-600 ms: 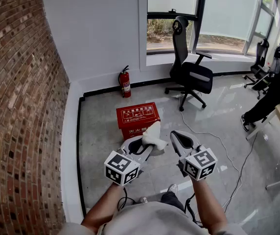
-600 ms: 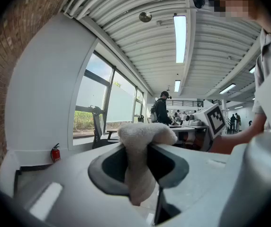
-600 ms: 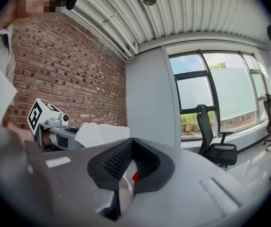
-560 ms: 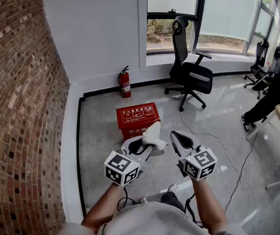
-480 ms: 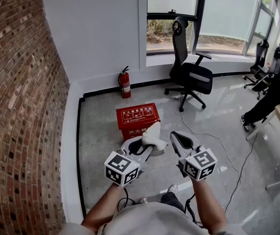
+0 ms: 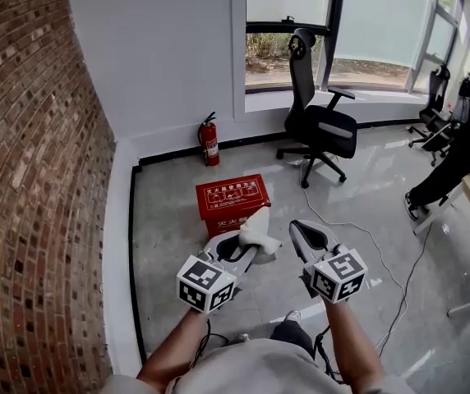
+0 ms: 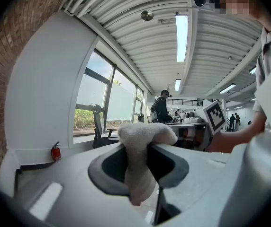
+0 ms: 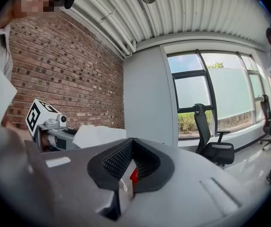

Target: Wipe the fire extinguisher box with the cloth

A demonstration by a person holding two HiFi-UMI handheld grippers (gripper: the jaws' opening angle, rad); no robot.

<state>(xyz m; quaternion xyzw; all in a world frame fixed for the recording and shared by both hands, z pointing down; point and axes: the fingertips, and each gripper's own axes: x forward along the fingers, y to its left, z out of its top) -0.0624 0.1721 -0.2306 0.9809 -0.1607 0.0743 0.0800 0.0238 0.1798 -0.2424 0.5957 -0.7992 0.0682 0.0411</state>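
Note:
A red fire extinguisher box (image 6: 232, 201) with white print stands on the grey floor ahead of me. My left gripper (image 6: 250, 238) is shut on a white cloth (image 6: 257, 225), which bulges out over the jaw tips and hangs just in front of the box's near side. In the left gripper view the cloth (image 7: 140, 161) is pinched between the dark pads. My right gripper (image 6: 307, 235) is held beside it on the right, shut with nothing between its jaws. A sliver of the red box (image 8: 132, 177) shows through the right gripper's jaw gap.
A red fire extinguisher (image 6: 209, 141) leans at the white wall behind the box. A black office chair (image 6: 321, 122) stands by the window. A brick wall (image 6: 29, 179) runs along the left. A cable (image 6: 366, 236) trails across the floor at right, where a person (image 6: 457, 158) sits.
Both grippers have shifted very slightly forward and right; the cloth stays clamped in the left one.

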